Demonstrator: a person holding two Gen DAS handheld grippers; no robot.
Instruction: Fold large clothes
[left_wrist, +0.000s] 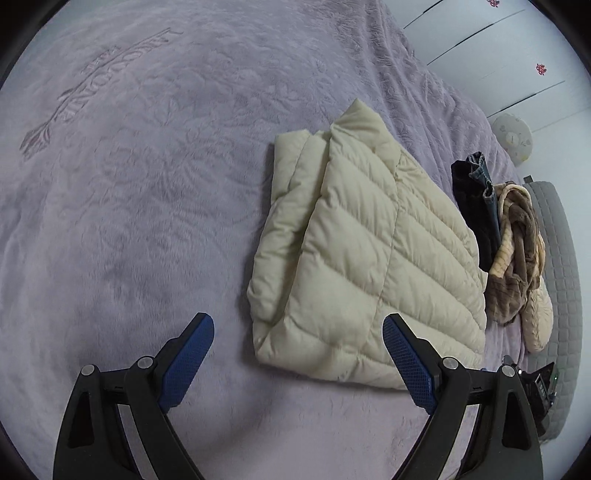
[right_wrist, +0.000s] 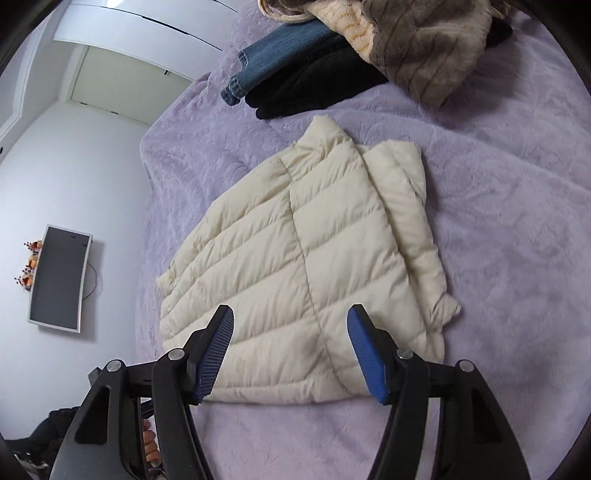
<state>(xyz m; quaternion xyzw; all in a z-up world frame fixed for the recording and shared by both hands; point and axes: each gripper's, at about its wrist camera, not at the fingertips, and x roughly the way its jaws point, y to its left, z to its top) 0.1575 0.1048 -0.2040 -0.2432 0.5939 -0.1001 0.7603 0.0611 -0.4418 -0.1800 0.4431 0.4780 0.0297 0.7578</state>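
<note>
- Left wrist view, far left: the lilac plush bedspread (left_wrist: 129, 192) fills the field, with an embossed emblem at its far left.
- Left wrist view, near edge: your left gripper (left_wrist: 298, 356) hangs above bare bedspread with its jaws spread wide and nothing between the blue pads (left_wrist: 188, 360); the right pad overlaps the jacket's near edge in the picture, though you cannot tell whether it touches.
- Left wrist view, centre: the cream quilted jacket (left_wrist: 365, 254) lies flat on the bedspread, folded into a long panel. Its long axis runs from the near hem to the far collar, and the collar points away from you, leaning slightly left. A folded-in sleeve forms the strip along its left side.
- Left wrist view, right: just beside the jacket sits a pile of dark clothes (left_wrist: 476, 206), with a tan knit garment (left_wrist: 517, 236) heaped to its right, near the bed's grey quilted edge (left_wrist: 561, 258).
- Right wrist view, left: a wall-mounted screen (right_wrist: 59, 275) shows beyond the bed.
- Right wrist view, centre: your right gripper (right_wrist: 291, 349) hovers over the jacket's near hem, jaws standing apart and closed on nothing; the pads frame the hem.
- Right wrist view, far: the collar points toward the folded jeans (right_wrist: 280, 55).
</note>
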